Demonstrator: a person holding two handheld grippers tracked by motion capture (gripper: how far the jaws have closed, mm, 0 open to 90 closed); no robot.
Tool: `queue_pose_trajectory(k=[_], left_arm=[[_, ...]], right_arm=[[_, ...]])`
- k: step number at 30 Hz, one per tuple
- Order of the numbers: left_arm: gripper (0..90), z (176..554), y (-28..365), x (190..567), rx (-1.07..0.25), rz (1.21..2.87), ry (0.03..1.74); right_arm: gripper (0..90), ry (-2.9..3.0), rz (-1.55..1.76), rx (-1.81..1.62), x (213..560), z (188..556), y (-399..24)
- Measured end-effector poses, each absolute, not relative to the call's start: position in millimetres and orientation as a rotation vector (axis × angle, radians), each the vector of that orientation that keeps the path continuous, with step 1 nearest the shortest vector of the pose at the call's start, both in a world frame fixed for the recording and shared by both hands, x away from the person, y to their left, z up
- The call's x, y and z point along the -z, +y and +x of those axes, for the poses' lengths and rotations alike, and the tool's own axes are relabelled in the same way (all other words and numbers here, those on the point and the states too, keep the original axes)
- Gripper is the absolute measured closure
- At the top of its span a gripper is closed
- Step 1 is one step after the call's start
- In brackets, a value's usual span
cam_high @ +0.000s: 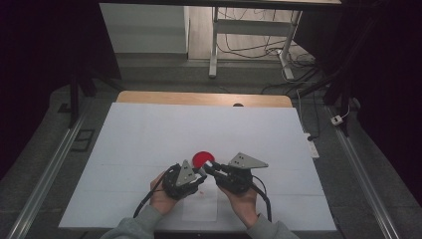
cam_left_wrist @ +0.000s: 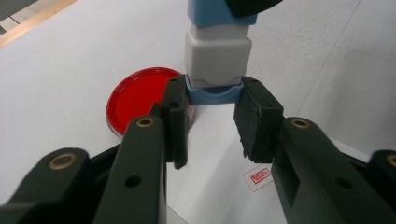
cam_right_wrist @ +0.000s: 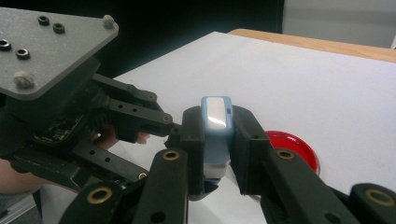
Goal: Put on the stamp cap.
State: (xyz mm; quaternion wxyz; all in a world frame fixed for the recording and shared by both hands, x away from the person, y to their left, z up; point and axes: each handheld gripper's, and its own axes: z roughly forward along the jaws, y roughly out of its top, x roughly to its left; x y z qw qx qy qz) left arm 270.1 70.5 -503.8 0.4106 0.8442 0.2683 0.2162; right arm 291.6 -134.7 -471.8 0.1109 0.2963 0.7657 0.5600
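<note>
Both grippers pinch one blue-and-white stamp (cam_right_wrist: 215,135): the right gripper (cam_right_wrist: 217,154) clamps its upper body, the left gripper (cam_left_wrist: 212,116) its blue base, just beside the red ink pad (cam_left_wrist: 137,99) on the white table (cam_high: 149,134).

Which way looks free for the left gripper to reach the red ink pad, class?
Probably none yet: the left gripper is shut on the base of the stamp, so it is occupied, though the red ink pad lies close beside it with nothing between.
</note>
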Motion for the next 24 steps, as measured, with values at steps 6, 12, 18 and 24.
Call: queue_pose_trajectory(k=[6,12,18,24], left_arm=[[65.4,268.4,67.9,505.1,-0.580,2.137,0.674],[65.5,266.7,66.9,504.8,-0.605,2.134,0.670],[65.8,263.8,65.8,504.2,-0.665,2.142,0.650],[65.9,261.6,63.7,504.0,-0.697,2.154,0.636]], right_arm=[[75.8,2.253,0.900,-1.636,473.2,291.3,-133.8],[75.8,2.252,0.912,-1.644,473.9,291.2,-133.6],[75.9,2.253,0.923,-1.662,473.6,292.0,-134.7],[76.0,2.279,0.933,-1.649,474.8,293.1,-133.9]])
